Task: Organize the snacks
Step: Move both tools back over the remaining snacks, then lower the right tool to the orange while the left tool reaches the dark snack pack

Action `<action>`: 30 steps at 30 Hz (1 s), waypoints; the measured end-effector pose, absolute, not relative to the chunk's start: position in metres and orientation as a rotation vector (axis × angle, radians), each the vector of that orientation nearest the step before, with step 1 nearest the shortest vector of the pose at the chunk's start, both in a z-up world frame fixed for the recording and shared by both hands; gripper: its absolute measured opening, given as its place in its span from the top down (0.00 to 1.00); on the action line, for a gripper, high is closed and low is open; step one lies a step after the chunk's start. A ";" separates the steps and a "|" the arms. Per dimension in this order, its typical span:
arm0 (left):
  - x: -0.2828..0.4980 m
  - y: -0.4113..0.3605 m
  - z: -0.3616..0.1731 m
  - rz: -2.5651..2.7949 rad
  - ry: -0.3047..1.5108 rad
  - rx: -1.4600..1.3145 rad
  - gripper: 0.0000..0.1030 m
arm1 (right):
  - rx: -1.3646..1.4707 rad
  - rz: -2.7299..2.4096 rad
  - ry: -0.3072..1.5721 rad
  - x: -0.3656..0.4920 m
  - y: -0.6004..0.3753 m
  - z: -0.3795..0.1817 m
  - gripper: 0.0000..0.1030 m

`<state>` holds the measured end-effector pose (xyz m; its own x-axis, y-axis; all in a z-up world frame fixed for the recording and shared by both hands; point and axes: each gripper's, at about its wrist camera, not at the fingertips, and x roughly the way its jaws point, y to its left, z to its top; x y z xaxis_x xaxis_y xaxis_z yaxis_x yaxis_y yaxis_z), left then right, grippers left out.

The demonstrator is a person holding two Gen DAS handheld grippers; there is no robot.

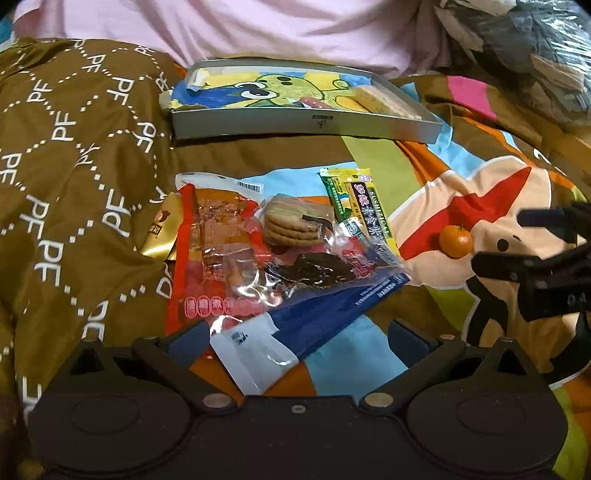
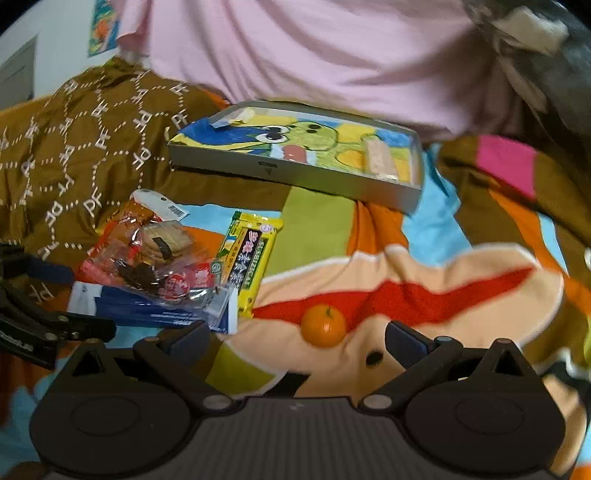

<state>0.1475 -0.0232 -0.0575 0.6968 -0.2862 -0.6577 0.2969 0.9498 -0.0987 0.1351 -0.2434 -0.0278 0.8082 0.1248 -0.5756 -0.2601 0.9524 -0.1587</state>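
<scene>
A pile of snacks lies on the bedcover: a red packet [image 1: 210, 251], wrapped round biscuits [image 1: 291, 221] [image 2: 166, 240], a yellow-green packet [image 1: 362, 206] [image 2: 251, 258] and a blue-white packet [image 1: 255, 354] [image 2: 147, 310]. A small mandarin [image 1: 455, 240] [image 2: 323, 325] sits alone to the right. Behind them lies a shallow grey box [image 1: 258, 125] [image 2: 295, 173] with a cartoon lining and a cracker bar [image 1: 384, 99] inside. My left gripper [image 1: 299, 339] is open over the near end of the blue-white packet. My right gripper [image 2: 297, 338] is open, and the mandarin lies just ahead between its fingers.
A gold packet [image 1: 162, 232] peeks from under the red one. A brown patterned quilt [image 1: 74, 166] is bunched on the left. A person in a pink garment [image 1: 258, 29] sits behind the box. Plastic-wrapped dark items [image 1: 535, 55] lie at the back right.
</scene>
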 end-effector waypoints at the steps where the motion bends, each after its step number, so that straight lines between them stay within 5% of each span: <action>1: 0.150 -0.022 -0.058 -0.329 0.730 0.019 0.01 | -0.244 0.221 0.603 0.140 -0.242 -0.030 0.00; 13: 0.169 -0.002 -0.061 -0.400 0.704 -0.082 0.01 | -0.161 0.308 0.693 0.188 -0.258 -0.051 0.03; 30: 0.157 -0.016 -0.064 -0.572 0.793 -0.057 0.01 | -0.032 0.418 0.801 0.193 -0.264 -0.056 0.24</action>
<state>0.1573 -0.0164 -0.0642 0.5587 -0.5058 -0.6573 0.4643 0.8474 -0.2575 0.1926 -0.2643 -0.0559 0.6187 0.3519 -0.7024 -0.3756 0.9178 0.1289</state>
